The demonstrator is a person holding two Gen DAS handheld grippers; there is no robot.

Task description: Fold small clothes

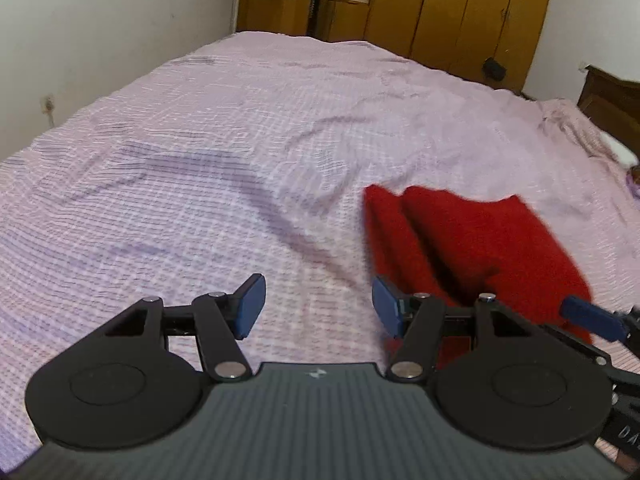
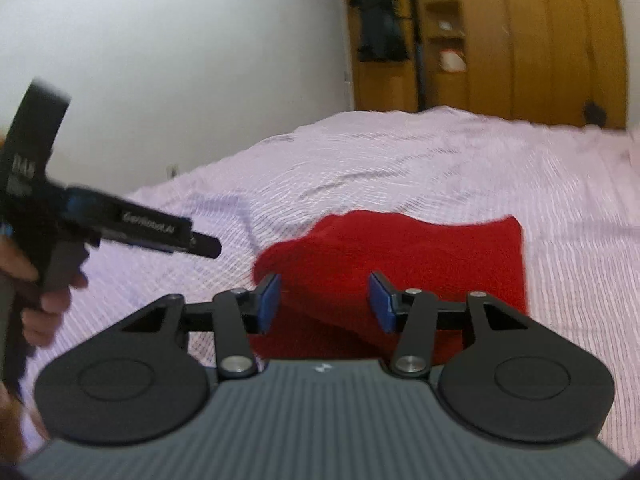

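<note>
A red knitted garment (image 1: 472,248) lies folded in soft ridges on the pink checked bedsheet (image 1: 200,160), to the right in the left wrist view. My left gripper (image 1: 319,306) hovers over bare sheet just left of it, open, with nothing between its blue pads. The blue fingertip (image 1: 588,314) of the right gripper pokes in over the garment's near right corner. In the right wrist view my right gripper (image 2: 324,303) is open above the near edge of the red garment (image 2: 420,256); its pads stand apart from the cloth. The left gripper (image 2: 200,244) is seen side-on at the left, held by a hand (image 2: 48,292).
The bed runs back to a wooden wardrobe (image 1: 460,8) with an open shelf section. A white wall (image 1: 100,20) with a socket borders the left side. A dark wooden headboard (image 1: 612,108) and rumpled sheet lie at the right.
</note>
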